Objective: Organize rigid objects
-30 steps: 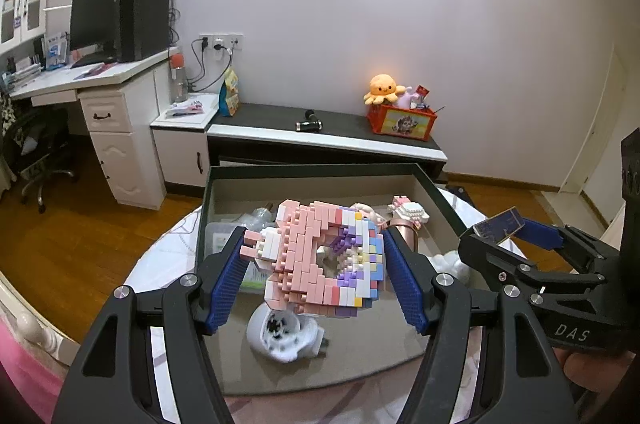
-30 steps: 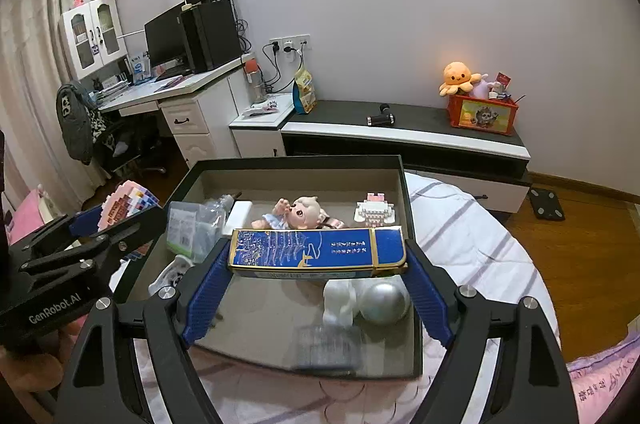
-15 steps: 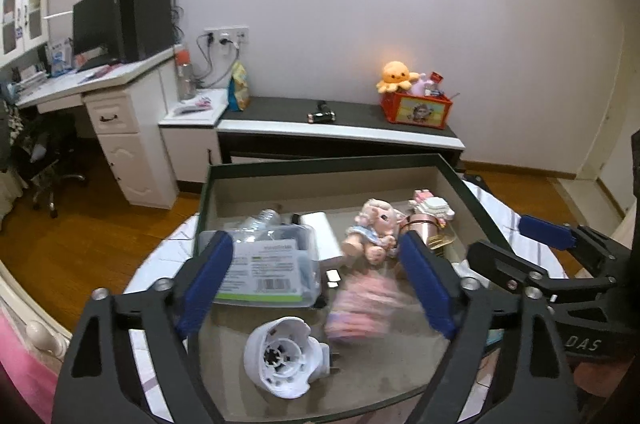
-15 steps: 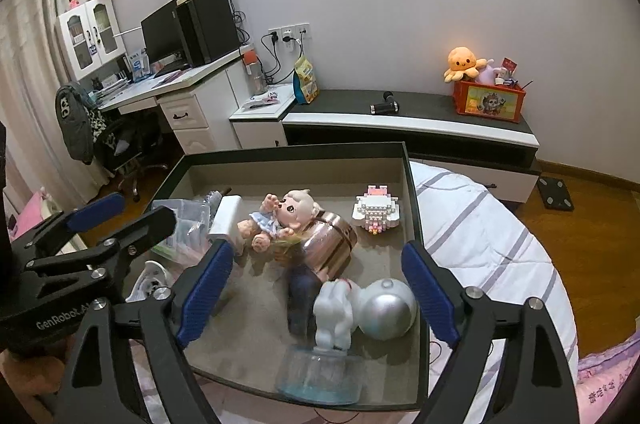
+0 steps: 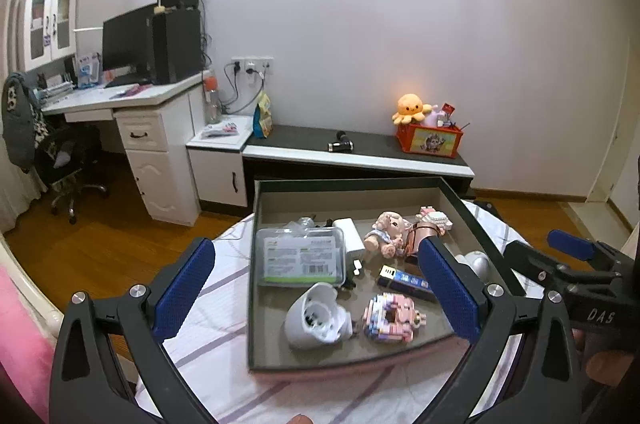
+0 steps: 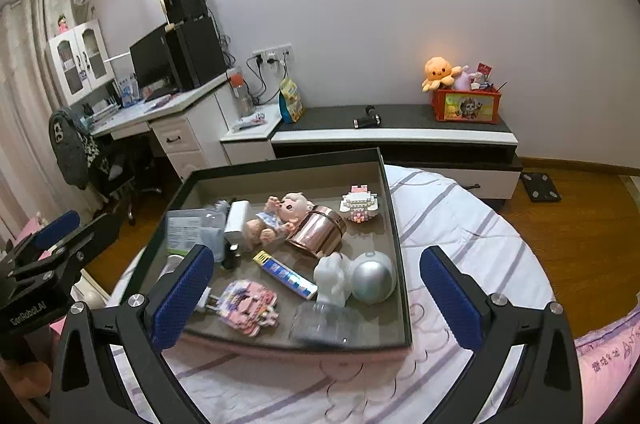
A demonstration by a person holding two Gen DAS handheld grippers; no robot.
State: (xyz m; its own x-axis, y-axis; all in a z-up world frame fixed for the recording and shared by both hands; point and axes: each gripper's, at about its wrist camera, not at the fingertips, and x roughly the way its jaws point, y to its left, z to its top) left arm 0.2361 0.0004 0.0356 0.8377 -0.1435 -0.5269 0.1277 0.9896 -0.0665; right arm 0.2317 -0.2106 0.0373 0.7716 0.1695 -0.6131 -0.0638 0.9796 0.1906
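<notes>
block model (image 5: 391,316) in tray (image 5: 253,264), box (image 5: 404,279) behind

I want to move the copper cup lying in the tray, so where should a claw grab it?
Grip the copper cup across its round body from above; it lies on its side between the doll and the silver ball, so its curved sides are likely the freest faces.

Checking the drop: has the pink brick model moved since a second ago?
Yes. The pink brick model was between the left gripper's pads above the tray; the jaws have just been opening, and it now lies on the tray floor beside the white plug.
</notes>
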